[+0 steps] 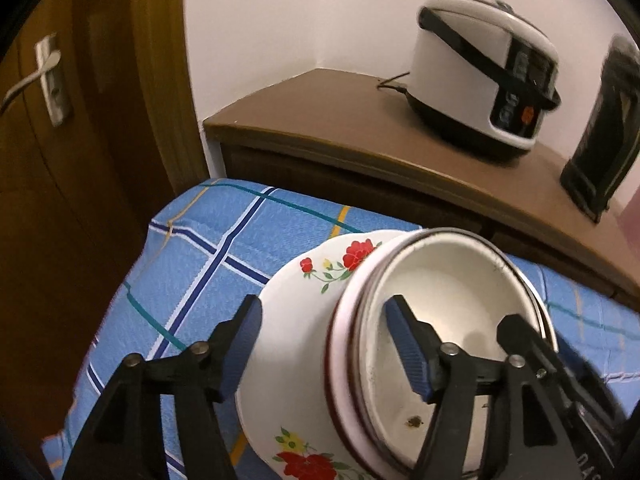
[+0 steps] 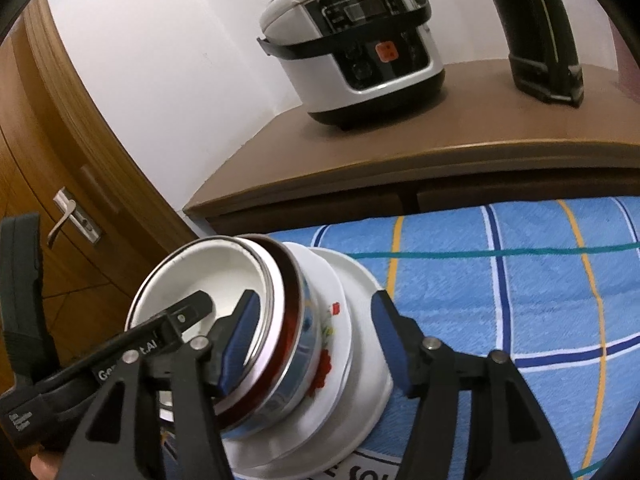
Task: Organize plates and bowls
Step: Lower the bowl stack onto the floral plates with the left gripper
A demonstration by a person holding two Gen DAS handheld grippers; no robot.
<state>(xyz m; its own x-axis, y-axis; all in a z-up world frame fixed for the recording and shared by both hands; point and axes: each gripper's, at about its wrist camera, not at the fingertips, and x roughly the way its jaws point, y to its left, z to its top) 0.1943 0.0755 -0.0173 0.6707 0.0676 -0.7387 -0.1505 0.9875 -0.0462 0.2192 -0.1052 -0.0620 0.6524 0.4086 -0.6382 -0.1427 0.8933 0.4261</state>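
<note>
A stack of dishes stands on the blue checked cloth [image 1: 208, 280]: white floral plates [image 1: 304, 300] at the bottom and nested bowls on them, a white bowl [image 1: 452, 292] on top. My left gripper [image 1: 324, 344] is open and straddles the stack's left side, one finger inside the top bowl, one outside past the plate rim. In the right wrist view my right gripper [image 2: 312, 344] is open and straddles the stack's right side, around the bowls [image 2: 280, 320] and plates [image 2: 360, 360]. The left gripper's finger [image 2: 188, 316] shows inside the top bowl.
A brown cabinet [image 1: 360, 136] stands behind the table with a white and black rice cooker [image 2: 352, 48] and a black appliance [image 2: 536, 32] on it. A wooden door with a metal handle [image 1: 48, 80] is at the left. Cloth lies open to the right [image 2: 520, 280].
</note>
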